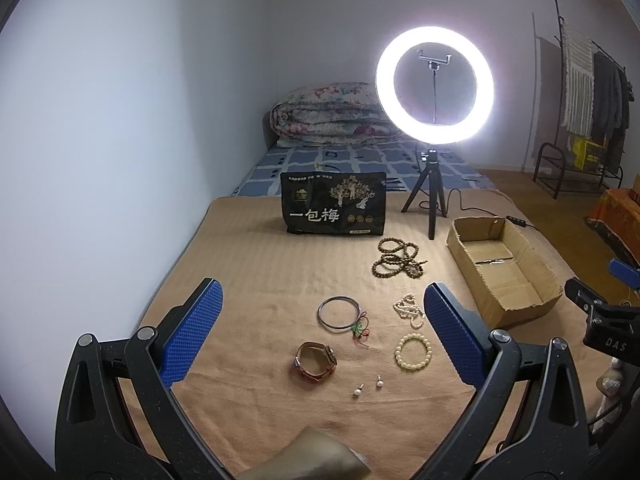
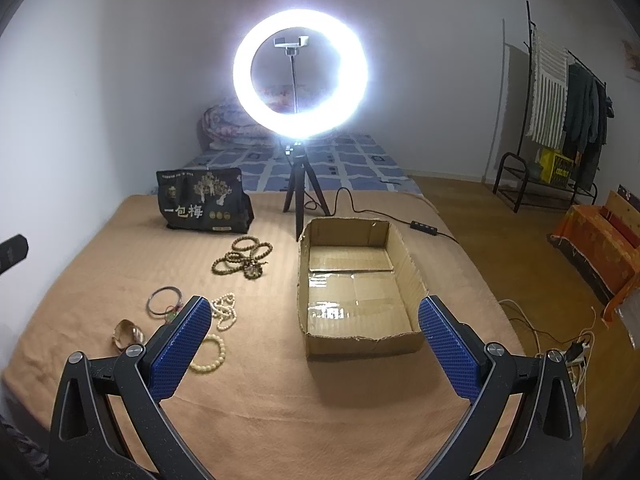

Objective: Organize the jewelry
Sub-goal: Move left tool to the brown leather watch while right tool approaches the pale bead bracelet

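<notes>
Judging nothing sorted yet: cardboard box (image 2: 360, 292) bare, jewelry on blanket (image 1: 248, 280) outside. My left gripper (image 1: 322, 320) and right gripper (image 2: 316, 340) spread, holding nothing.

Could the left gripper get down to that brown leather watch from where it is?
Probably yes. The left gripper is open above the blanket, and the watch lies right between its fingers with nothing covering it; the thin bangle lies apart from it.

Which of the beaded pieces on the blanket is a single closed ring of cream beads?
The cream bead bracelet, lying nearest the camera. The pearl strand beyond it lies bunched, and the brown prayer beads are dark, tangled loops.
</notes>
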Tool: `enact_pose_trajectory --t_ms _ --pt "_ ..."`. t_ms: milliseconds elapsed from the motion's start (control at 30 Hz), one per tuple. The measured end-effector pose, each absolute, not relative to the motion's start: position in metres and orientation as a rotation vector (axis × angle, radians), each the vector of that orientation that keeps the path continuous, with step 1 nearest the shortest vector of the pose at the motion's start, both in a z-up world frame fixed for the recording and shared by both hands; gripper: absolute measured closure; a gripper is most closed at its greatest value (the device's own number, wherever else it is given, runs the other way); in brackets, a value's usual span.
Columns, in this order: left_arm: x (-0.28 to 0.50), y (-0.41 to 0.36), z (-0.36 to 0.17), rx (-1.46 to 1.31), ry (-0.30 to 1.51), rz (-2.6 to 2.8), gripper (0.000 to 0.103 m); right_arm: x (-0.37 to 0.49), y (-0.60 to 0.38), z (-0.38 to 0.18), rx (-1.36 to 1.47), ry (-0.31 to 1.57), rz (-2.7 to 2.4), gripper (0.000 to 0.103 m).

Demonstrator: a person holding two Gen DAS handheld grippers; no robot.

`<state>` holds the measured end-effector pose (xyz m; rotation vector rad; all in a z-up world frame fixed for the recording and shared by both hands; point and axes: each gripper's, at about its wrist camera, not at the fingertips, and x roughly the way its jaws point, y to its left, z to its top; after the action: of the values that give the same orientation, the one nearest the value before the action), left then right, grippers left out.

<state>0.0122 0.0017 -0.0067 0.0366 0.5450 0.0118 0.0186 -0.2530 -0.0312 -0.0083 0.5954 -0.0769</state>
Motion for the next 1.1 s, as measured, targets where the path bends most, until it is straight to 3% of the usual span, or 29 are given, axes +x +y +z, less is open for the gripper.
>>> enact_pose_trajectory --t_ms 700,933,1100 --pt "0.093 0.057 -0.044 -0.022 0.753 0.09 0.001 0.056 -0.215 -0.077 -0.107 0.751 0.124 0.0" --pt "0.104 0.077 -0.078 -0.085 0.898 0.054 0.009 0.074 -0.193 -0.11 -0.152 0.86 0.227 0.0" --pt "0.11 0.08 -0.105 -0.101 0.998 0.045 0.023 0.092 -0.184 -0.135 -0.117 0.951 0.297 0.0"
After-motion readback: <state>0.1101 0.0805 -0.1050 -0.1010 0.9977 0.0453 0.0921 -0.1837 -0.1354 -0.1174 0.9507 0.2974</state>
